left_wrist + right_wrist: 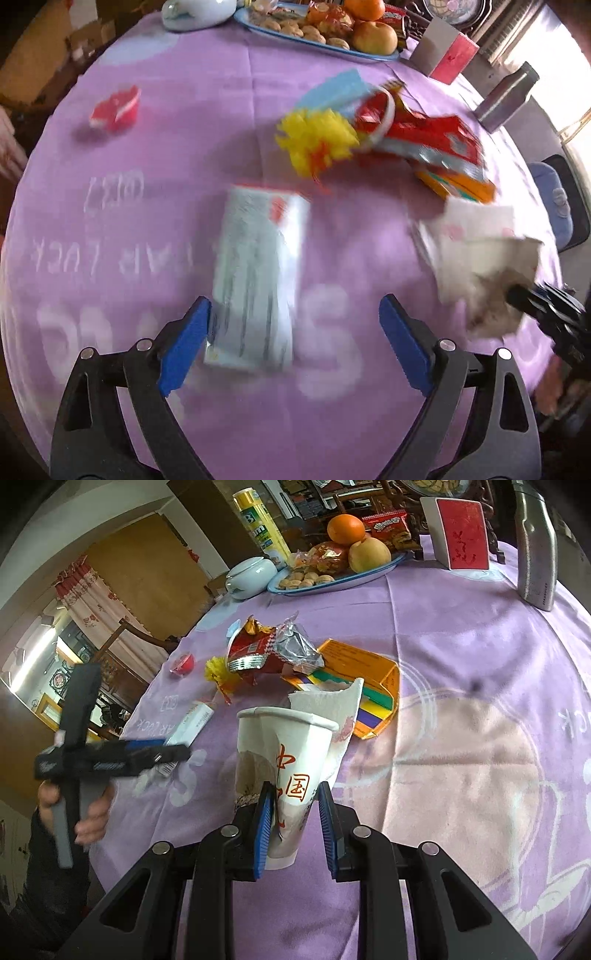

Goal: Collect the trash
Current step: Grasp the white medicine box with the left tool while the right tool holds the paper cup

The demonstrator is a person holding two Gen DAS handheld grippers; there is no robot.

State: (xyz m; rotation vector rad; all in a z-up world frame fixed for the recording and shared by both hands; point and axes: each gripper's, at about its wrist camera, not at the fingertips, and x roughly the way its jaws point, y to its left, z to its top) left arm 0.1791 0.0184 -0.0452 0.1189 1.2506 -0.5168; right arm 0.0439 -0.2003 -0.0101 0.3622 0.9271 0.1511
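My right gripper (295, 797) is shut on a crushed white paper cup (284, 753) with red characters, a paper napkin (332, 705) tucked in it; the cup also shows in the left wrist view (484, 258). My left gripper (295, 314) is open just above a flat pale blue-white packet (258, 273) on the purple tablecloth (166, 147), its left pad beside the packet's edge. Beyond lie a yellow tassel (314, 140), a red snack wrapper (417, 133), an orange box (461, 184) and a small red cup (116, 109). The left wrist view is blurred.
A blue plate (354, 576) of fruit and biscuits stands at the far side, with a white lidded bowl (251, 576), a yellow can (262, 524), a red-and-white box (461, 531) and a silver flask (535, 546). The table edge falls off at left.
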